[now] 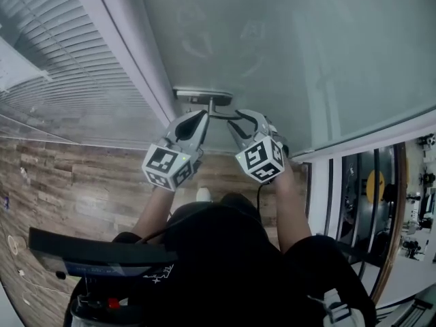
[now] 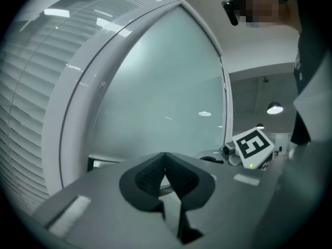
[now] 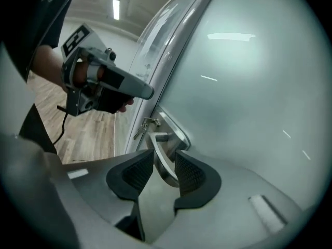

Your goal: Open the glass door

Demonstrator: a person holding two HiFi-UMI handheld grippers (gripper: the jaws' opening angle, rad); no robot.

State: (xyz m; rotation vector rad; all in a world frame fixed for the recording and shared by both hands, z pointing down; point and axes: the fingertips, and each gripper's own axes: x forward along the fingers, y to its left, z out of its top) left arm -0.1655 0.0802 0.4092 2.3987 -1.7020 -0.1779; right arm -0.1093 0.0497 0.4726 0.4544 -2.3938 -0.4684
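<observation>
The frosted glass door fills the upper head view, with a metal lever handle on its plate near the door's left edge. Just below the handle, my two grippers are side by side. In the right gripper view, my right gripper is open and the lever handle passes between its ribbed pads; the left pad stands off it. My left gripper is shut, tips touching, with nothing between them. It points at the glass beside the white door frame.
A bunch of keys hangs from the lock just above the handle. A window with slatted blinds lies left of the door frame. The floor is wood plank. Dark-framed glass panels stand at the right.
</observation>
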